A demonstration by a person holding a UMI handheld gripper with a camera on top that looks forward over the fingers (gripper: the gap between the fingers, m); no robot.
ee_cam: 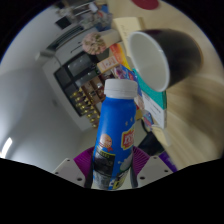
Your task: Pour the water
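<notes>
A pale, light-coloured surface (45, 110) is seen spreading beneath and to one side of the scene, and it appears strongly tilted in this view. Beyond it, a cluttered area is made out: a dark device with rows of keys or buttons (78, 78), a container of thin pale sticks (95, 42), and some brightly coloured flat items (128, 62) lying close together. What these coloured items are cannot be told.

A blue plastic bottle (117, 135) with a white cap (120, 89) is held between the fingers of the gripper (110, 172). Its label is printed in blue with an orange and yellow patch, but the wording is too small to be read. The lower part of the bottle is cut off where it runs down between the fingers, whose purple pads (150, 158) are glimpsed on either side of it. Both pads appear to be pressed against the bottle's sides, so the gripper is taken as clamped on it.

Just beyond and above the bottle's cap, a dark mug (168, 55) with a white inside is seen, its mouth turned toward the camera. Its far side is cut off, and it cannot be told what it rests on. No water is made out inside it.
</notes>
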